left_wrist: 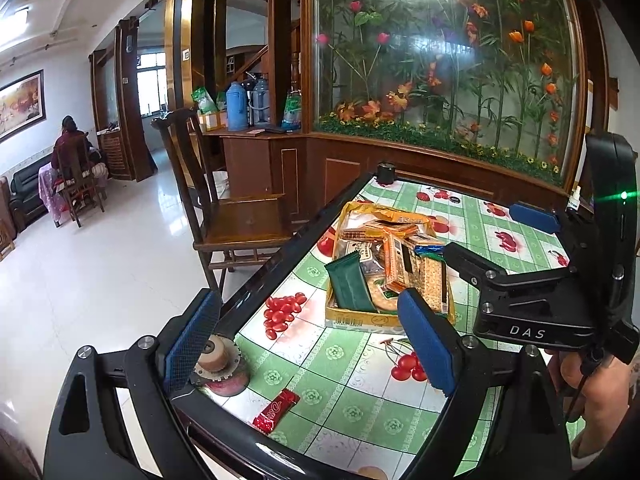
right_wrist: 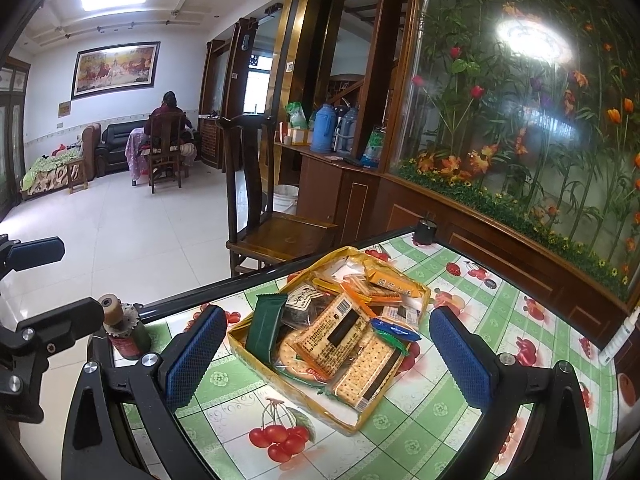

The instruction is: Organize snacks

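Yellow cardboard tray (right_wrist: pixel 240 334) sits on the desk (right_wrist: pixel 440 412), which has a green cloth printed with cherries. It is full of snacks: a dark green bar (right_wrist: pixel 265 322) leaning at its left end, cracker packs (right_wrist: pixel 366 372), an orange packet (right_wrist: pixel 390 282) and a blue wrapper (right_wrist: pixel 394 329). One red candy (left_wrist: pixel 276 411) lies alone on the desk, well apart from the tray, near the front edge. Beside the left edge stands a small grinding tool (left_wrist: pixel 218 364). Both the left gripper (left_wrist: pixel 310 344) and the right gripper (right_wrist: pixel 328 358) have their jaws wide and hold nothing. A wooden chair (right_wrist: pixel 276 232) stands behind the desk.
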A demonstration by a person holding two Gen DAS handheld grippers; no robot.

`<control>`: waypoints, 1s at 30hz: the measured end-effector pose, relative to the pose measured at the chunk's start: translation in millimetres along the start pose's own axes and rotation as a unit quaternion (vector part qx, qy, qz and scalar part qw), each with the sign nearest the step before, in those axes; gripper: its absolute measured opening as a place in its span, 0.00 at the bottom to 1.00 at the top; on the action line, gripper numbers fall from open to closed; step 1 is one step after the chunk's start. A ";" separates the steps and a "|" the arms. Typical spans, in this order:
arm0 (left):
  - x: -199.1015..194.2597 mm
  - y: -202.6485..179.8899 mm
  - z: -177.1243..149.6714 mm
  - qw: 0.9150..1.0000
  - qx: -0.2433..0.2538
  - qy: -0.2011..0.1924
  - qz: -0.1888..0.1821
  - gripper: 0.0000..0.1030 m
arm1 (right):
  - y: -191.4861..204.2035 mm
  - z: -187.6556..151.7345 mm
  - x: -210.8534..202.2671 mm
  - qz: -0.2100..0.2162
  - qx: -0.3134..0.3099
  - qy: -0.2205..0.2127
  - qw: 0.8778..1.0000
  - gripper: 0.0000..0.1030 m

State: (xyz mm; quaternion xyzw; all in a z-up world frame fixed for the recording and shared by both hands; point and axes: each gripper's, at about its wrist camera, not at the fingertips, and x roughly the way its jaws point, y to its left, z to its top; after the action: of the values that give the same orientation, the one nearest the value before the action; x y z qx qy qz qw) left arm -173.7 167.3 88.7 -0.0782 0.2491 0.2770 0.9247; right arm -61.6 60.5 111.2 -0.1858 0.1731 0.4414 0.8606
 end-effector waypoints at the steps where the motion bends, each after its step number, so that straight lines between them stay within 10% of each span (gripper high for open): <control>1: -1.4 -0.5 0.6 1.000 0.000 -0.002 0.003 0.89 | -0.6 0.0 -0.1 0.000 0.001 0.000 1.000 0.99; 30: -7.0 -5.7 0.8 0.999 0.021 -0.029 0.038 0.89 | -8.0 -7.9 5.9 -0.001 0.010 0.002 1.000 0.99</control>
State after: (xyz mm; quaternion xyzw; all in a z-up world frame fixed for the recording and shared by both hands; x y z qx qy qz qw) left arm -175.2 159.5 92.9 -0.0414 0.2302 0.3093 0.9217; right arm -52.9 56.5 102.9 -0.1778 0.1788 0.4383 0.8627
